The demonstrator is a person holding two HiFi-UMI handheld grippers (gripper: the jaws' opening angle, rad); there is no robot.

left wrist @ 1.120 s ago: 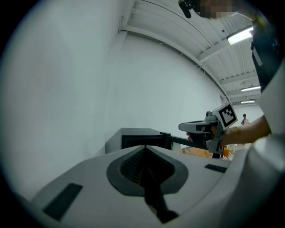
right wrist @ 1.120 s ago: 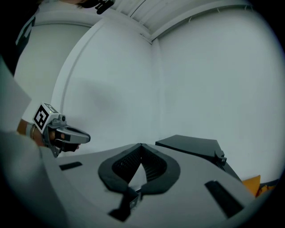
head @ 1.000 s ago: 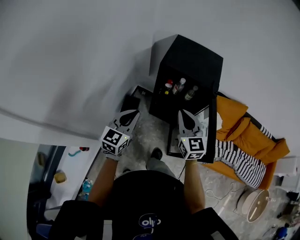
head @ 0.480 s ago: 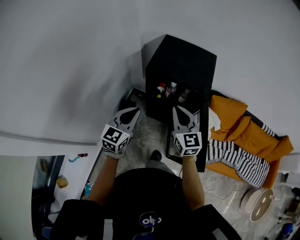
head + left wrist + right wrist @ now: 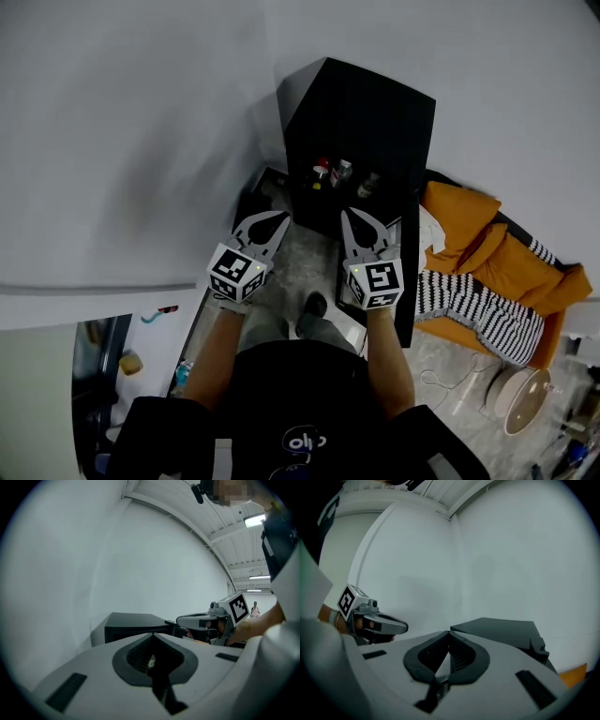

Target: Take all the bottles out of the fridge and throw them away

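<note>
- Where the head view looks down, a black fridge (image 5: 366, 103) stands open against the white wall (image 5: 141, 141), on the far side from the person.
- Three bottles (image 5: 343, 171) stand side by side inside the fridge, close to its front edge.
- The fridge door (image 5: 411, 281) hangs open on the right.
- The left gripper (image 5: 281, 217) and the right gripper (image 5: 347, 215) are held side by side on the near side of the fridge. Both point at it and neither touches it.
- An orange cloth (image 5: 469, 244) and a striped cloth (image 5: 487, 314) lie on the floor to the right of the fridge.
- In the left gripper view, the left gripper (image 5: 152, 633) has its two jaws closed, tip against tip, and it holds nothing.
- Through the hole between those jaws, what looks like a small bottle (image 5: 151, 660) shows far off in the dark fridge (image 5: 131, 623).
- The right gripper (image 5: 180, 619) shows on the right, beside the fridge.
- In the right gripper view, the right gripper (image 5: 450, 632) is closed tight and it holds nothing too.
- The fridge (image 5: 501, 630) sits far off to the right, and the left gripper (image 5: 404, 627) shows on the left.
</note>
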